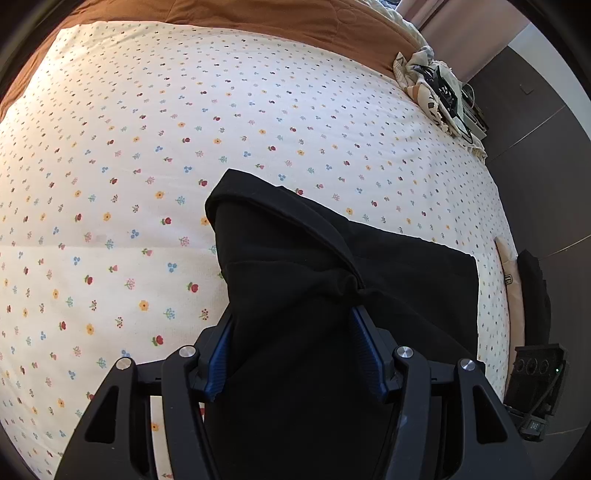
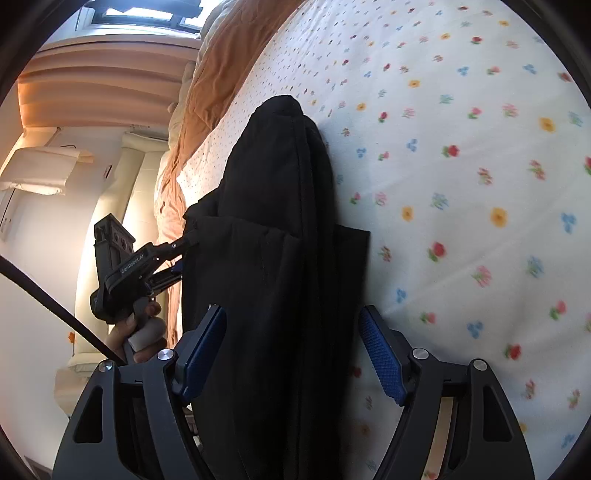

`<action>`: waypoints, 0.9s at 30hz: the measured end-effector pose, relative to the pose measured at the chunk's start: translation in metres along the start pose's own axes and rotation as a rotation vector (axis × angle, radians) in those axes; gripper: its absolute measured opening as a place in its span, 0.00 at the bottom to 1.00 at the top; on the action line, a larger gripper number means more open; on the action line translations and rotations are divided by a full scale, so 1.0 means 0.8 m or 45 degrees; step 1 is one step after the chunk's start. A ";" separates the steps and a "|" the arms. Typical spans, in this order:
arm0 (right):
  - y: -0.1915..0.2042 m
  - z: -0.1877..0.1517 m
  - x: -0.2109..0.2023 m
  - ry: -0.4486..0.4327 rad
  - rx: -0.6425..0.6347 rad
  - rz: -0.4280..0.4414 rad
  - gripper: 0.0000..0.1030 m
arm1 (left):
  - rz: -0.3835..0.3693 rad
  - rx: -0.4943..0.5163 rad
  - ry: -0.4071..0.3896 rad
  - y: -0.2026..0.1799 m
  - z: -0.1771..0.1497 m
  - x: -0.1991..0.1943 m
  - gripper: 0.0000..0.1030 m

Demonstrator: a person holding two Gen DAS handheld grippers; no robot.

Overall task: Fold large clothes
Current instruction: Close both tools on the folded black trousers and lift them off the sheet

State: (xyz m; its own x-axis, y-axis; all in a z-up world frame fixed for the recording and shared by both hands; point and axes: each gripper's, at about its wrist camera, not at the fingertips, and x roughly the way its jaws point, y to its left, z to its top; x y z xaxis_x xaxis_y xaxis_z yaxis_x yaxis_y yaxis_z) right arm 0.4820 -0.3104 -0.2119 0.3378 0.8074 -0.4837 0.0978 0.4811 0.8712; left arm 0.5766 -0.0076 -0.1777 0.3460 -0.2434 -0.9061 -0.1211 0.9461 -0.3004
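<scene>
Left wrist view: floral bedsheet (image 1: 147, 147) bare across left and upper frame, open passage there. Black garment (image 1: 314, 295) fills lower centre. Brown blanket (image 1: 277, 18) along top edge; cluttered bag with cables (image 1: 439, 92) upper right. Right wrist view: sheet free on right half; left gripper (image 2: 184, 254) and hand (image 2: 136, 336) crowd lower left.

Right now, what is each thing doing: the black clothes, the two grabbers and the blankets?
Black cloth garment: bunched, draped on the bed.
Left gripper: fingers closed on the garment.
Right gripper: fingers open, garment between them, far pad clear of it.
White flowered bedsheet: spread flat.
Brown quilted blanket: pushed back, rumpled.
</scene>
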 end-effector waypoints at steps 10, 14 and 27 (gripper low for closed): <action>-0.005 0.037 0.040 0.064 -0.022 0.029 0.42 | -0.081 -0.083 -0.018 0.045 -0.044 -0.024 0.58; -0.008 0.037 0.042 0.067 -0.027 0.063 0.40 | -0.213 -0.183 0.031 0.071 -0.074 -0.024 0.58; 0.033 0.017 0.035 -0.022 -0.119 0.055 0.11 | -0.221 -0.134 0.005 0.040 -0.080 -0.038 0.42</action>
State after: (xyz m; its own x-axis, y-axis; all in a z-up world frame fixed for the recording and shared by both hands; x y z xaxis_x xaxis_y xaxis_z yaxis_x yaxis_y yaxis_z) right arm 0.5070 -0.2796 -0.2015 0.3560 0.8223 -0.4439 -0.0043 0.4765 0.8792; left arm 0.5024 0.0163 -0.1788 0.3664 -0.4018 -0.8392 -0.1569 0.8624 -0.4814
